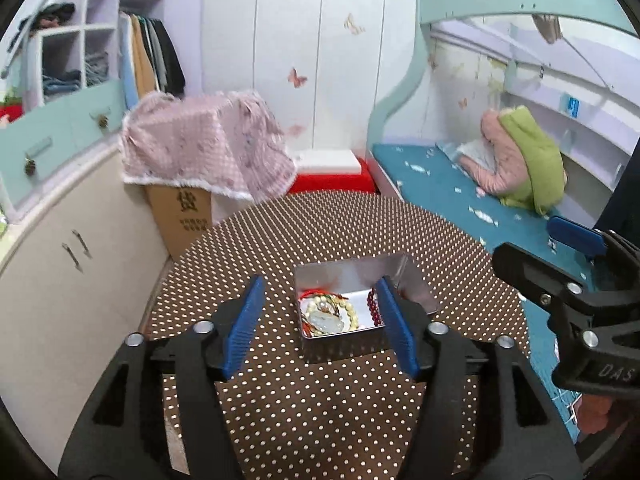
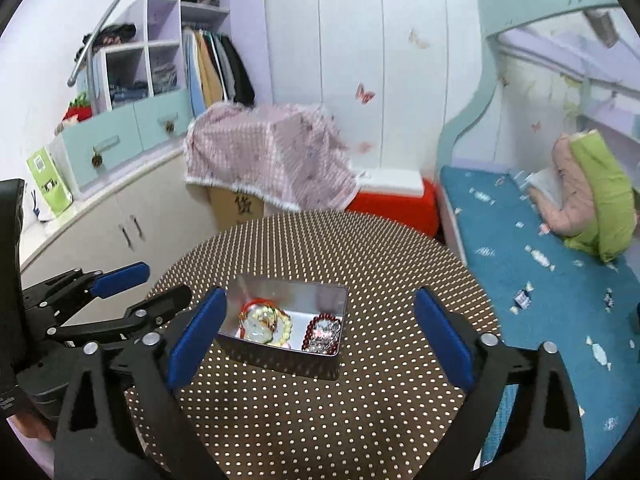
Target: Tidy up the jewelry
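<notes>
Metal tin point(image 2: 280, 332) sits open on the round dotted table point(image 2: 320, 420), roughly mid-table, no lid in view. Inside: a pale yellow bead bracelet with a jade-like pendant and red cord point(image 2: 262, 322) on the left half, a dark red bead bracelet point(image 2: 322, 332) on the right half, coiled around something glittery you cannot make out. Nothing loose shows on the tablecloth, so the work looks near its end or is a matter of tidying inside the tin. Your left gripper point(image 1: 320, 320) hovers just short of the tin with its blue fingers point(image 1: 244, 324) spread wide, holding nothing. Your right gripper point(image 2: 320, 340) also hangs above the table, fingers point(image 2: 442, 338) spread wider than the tin, empty. If you reach in, come down from above, one gripper only; both fit poorly in that small box. Pinch a bracelet across its strand, not the pendant, which likely slips on the ribbed pads. Steady the tin's wall with the other gripper: light metal on cloth probably skids. Watch the red cord, which looks tangled with the yellow beads.
</notes>
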A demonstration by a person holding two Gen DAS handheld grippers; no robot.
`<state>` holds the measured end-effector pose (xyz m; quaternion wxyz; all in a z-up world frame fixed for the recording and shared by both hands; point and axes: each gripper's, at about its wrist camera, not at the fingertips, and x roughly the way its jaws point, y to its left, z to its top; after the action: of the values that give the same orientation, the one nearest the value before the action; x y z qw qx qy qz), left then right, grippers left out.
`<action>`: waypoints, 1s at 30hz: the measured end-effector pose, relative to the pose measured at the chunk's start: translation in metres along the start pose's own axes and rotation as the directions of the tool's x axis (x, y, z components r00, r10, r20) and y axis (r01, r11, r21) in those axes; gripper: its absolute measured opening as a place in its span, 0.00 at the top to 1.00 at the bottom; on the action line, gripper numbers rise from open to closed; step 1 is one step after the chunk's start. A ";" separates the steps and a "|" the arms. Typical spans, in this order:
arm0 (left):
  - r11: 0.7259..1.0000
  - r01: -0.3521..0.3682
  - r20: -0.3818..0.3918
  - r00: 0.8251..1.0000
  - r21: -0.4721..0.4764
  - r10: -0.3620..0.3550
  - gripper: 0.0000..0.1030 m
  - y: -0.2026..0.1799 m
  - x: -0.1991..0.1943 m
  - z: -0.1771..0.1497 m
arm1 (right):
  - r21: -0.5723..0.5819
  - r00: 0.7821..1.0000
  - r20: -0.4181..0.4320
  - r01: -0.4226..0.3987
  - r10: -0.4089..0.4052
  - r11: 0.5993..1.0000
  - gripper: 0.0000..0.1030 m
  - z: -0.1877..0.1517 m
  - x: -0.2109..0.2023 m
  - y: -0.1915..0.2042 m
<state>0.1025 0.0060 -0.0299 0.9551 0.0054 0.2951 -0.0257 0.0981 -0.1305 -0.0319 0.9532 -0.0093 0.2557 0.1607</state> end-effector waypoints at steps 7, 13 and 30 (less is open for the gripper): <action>1.000 -0.011 0.103 0.995 -0.014 0.013 0.32 0.000 -0.052 0.002 | 0.006 0.994 0.090 0.056 -0.056 0.998 0.07 -0.002 -0.039 0.010; 1.000 -0.017 0.126 0.992 -0.005 0.018 0.31 -0.001 -0.067 0.002 | -0.010 0.990 0.123 0.071 -0.069 0.997 0.07 -0.007 -0.051 0.018; 0.999 -0.029 0.135 0.990 0.017 0.026 0.28 -0.006 -0.069 -0.003 | -0.007 0.986 0.126 0.111 -0.109 0.994 0.07 -0.017 -0.058 0.022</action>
<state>0.0434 0.0031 0.0068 0.9731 0.0170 0.2294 -0.0156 0.0351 -0.1287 -0.0168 0.9747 -0.0199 0.1934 0.1100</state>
